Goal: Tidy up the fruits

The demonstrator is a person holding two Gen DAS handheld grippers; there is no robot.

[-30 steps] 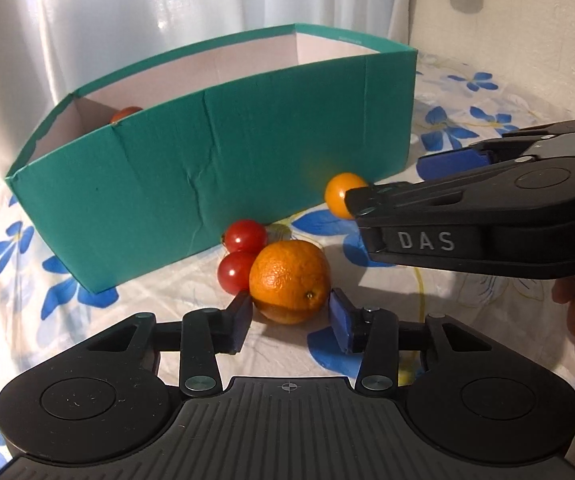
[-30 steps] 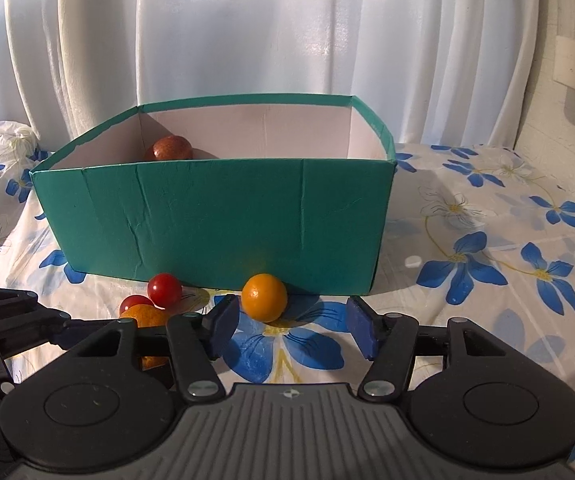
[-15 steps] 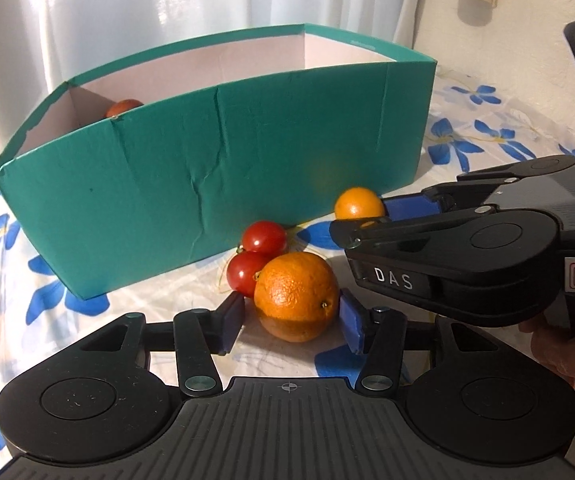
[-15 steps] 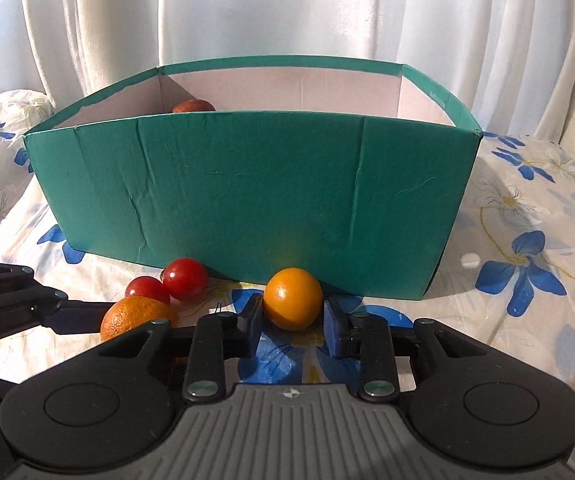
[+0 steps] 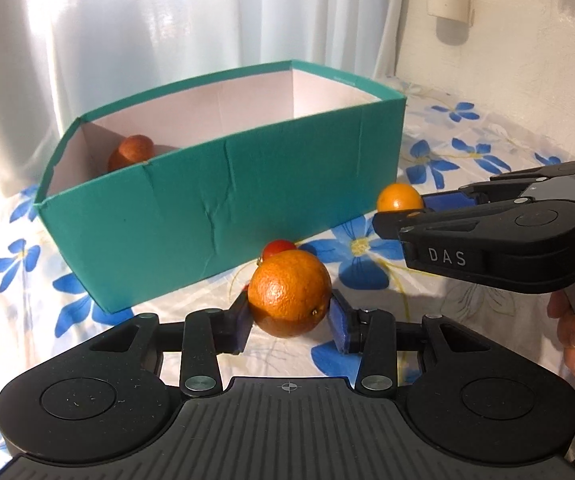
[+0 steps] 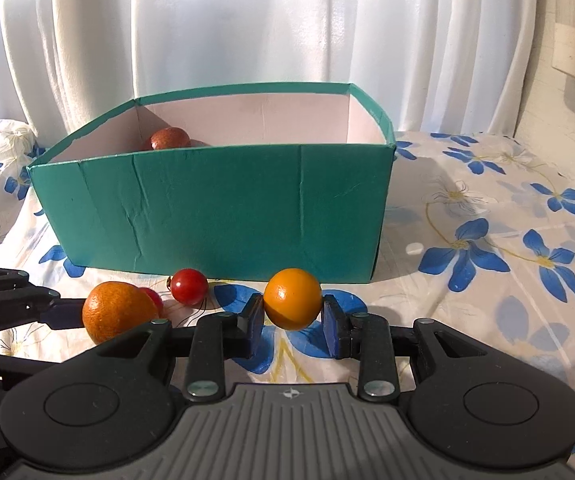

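The left gripper (image 5: 289,320) pinches a large dimpled orange (image 5: 289,294) between its blue pads, its jaws having just been closing onto the round, pebbly rind. The right gripper (image 6: 293,318) is clamped on a smaller, smooth-skinned orange fruit (image 6: 292,298). Both fruits sit in front of the teal cardboard box (image 6: 215,208), a creased, open-topped rectangle with a pale inner lining. A dull reddish-brown round fruit (image 6: 169,139) lies inside it, in the far left corner. Two glossy red cherry tomatoes (image 6: 188,286) rest on the wrinkled white cloth with blue flowers (image 6: 487,240), near the box's front wall, between the two held fruits.
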